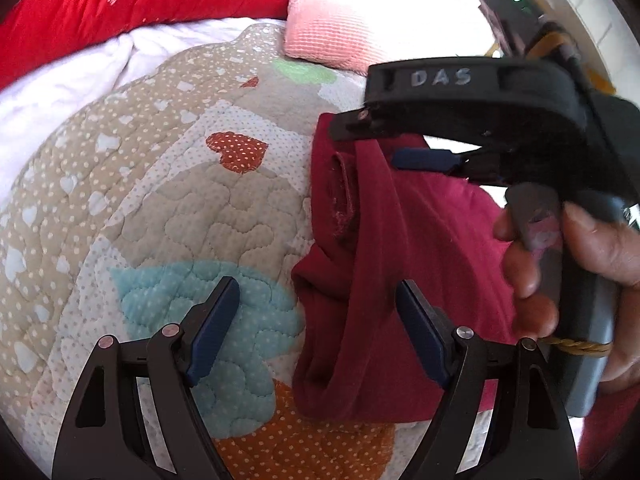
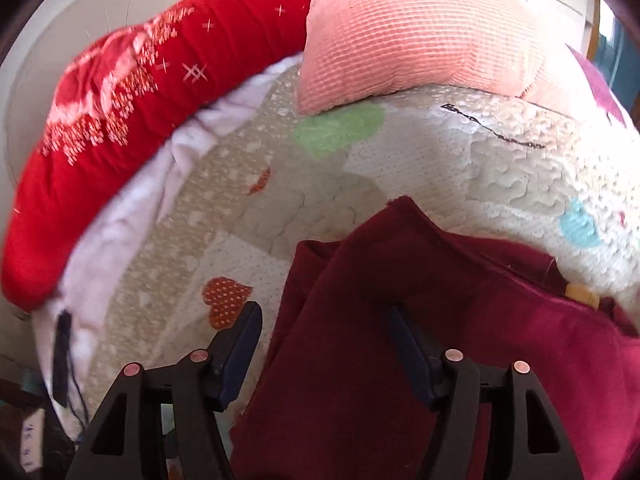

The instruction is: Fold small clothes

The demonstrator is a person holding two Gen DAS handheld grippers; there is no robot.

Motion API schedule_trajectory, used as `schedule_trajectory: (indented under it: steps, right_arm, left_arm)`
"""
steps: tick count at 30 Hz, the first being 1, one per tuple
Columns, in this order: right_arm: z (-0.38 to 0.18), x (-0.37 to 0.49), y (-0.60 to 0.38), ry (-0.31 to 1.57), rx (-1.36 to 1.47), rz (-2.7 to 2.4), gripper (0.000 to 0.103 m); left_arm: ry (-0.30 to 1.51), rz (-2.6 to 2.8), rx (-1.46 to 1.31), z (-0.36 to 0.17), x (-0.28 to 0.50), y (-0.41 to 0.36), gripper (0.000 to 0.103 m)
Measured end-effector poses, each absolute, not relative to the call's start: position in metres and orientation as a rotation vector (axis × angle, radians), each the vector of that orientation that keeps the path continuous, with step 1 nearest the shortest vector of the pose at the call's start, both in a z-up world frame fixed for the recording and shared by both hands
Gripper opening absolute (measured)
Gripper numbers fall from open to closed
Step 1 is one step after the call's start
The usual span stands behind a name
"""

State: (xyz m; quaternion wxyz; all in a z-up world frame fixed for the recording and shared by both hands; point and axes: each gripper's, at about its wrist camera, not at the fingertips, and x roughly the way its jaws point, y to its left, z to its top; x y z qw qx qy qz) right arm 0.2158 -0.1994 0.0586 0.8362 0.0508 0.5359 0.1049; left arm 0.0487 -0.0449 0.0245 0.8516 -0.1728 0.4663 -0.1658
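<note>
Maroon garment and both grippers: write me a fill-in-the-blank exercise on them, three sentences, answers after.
1. The maroon garment lies on a quilt patterned with ____ shapes.
2. In the left wrist view, the right gripper carries the raised letters ____ on its body.
3. The left gripper has its jaws ____, with one finger over the quilt and the other over the garment.

Missing words: heart; DAS; open

Dark maroon soft matt knit cloth garment (image 1: 432, 240) between matt black plastic left gripper (image 1: 318, 326) fingers; beneath, stitched, dotted cotton patchwork quilt (image 1: 168, 216); ahead, ribbed pink pillow (image 2: 416, 36).
</note>
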Motion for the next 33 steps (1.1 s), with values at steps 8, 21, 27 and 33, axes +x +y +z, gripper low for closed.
schedule_trajectory:
  steps: [8, 21, 27, 33]
  right_arm:
    - [0.030, 0.216, -0.168, 1.098, -0.197, 0.127, 0.052]
    - [0.091, 0.167, -0.266, 0.930, 0.293, 0.310, 0.018]
    - [0.108, 0.143, -0.297, 0.883, 0.338, 0.308, 0.017]
    - [0.132, 0.116, -0.336, 0.826, 0.350, 0.291, 0.017]
  left_arm:
    - [0.972, -0.344, -0.308, 0.024, 0.047, -0.053, 0.082]
    - [0.903, -0.440, -0.278, 0.029, 0.039, -0.084, 0.080]
    - [0.857, -0.505, -0.239, 0.050, 0.021, -0.106, 0.021]
    - [0.796, -0.583, -0.178, 0.092, 0.003, -0.147, 0.015]
